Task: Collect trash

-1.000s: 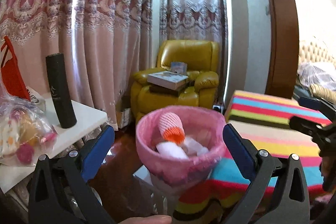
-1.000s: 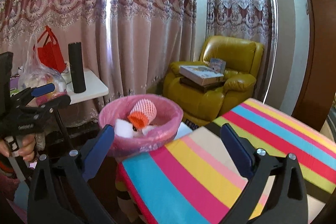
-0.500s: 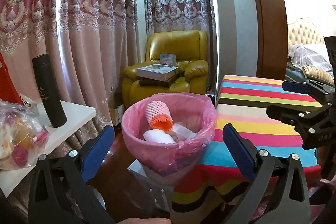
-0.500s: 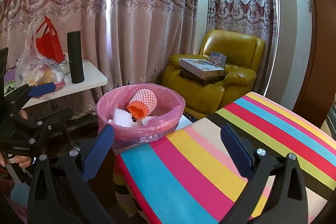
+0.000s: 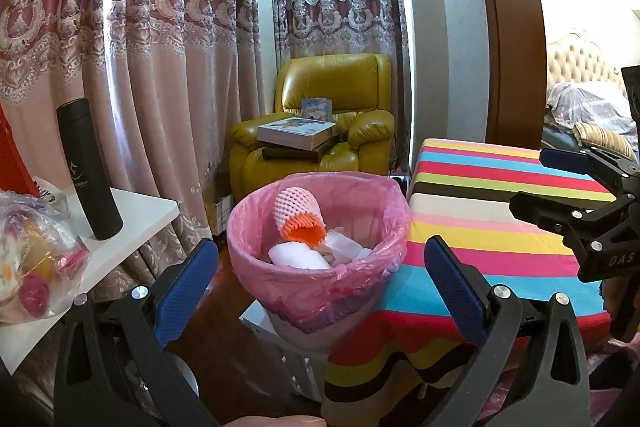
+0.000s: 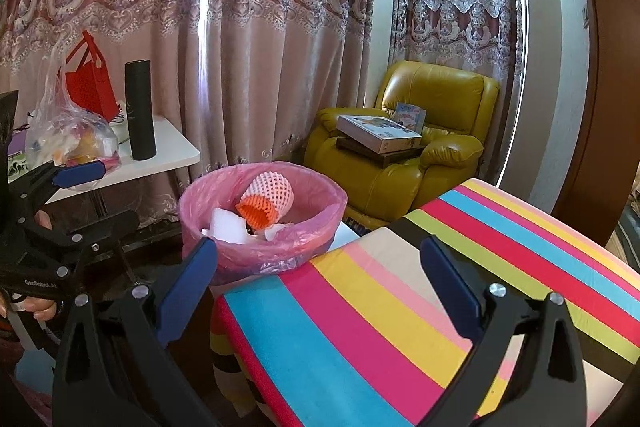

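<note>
A clear bag is cut off at the frame edge, left of the left gripper; its contents are hard to make out. Both sets of jaws are held wide apart, nothing between them. The bin with its pink liner is framed just ahead between the left jaws; a foam net and white scraps are seen inside, deeper contents hidden. The right gripper is held over the striped cloth, the bin ahead-left of its jaws.
</note>
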### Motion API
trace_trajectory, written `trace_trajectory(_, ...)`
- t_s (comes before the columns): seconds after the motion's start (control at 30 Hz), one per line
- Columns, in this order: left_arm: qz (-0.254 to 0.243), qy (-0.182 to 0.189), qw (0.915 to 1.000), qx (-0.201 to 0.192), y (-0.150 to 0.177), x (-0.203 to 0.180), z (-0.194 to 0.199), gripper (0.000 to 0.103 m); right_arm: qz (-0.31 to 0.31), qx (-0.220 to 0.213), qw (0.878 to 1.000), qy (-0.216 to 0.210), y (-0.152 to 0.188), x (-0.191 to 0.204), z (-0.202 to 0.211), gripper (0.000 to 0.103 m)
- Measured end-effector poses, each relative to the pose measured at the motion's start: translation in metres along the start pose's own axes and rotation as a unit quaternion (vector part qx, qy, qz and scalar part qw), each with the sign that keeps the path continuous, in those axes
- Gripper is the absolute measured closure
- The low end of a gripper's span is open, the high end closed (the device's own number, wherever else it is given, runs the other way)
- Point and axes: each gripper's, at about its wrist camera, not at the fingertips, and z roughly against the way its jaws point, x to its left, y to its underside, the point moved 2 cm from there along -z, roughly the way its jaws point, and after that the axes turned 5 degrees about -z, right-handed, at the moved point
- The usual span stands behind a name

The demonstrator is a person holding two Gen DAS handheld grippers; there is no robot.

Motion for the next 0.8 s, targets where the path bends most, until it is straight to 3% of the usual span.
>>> trace_trajectory(0.8,0.008,-0.001,0.9999,0.009,0.0066,0.0014,-0.0045,0.006,0.003,0.008,1.000,-0.003,0.0028,0.0062,-0.0059,0.005)
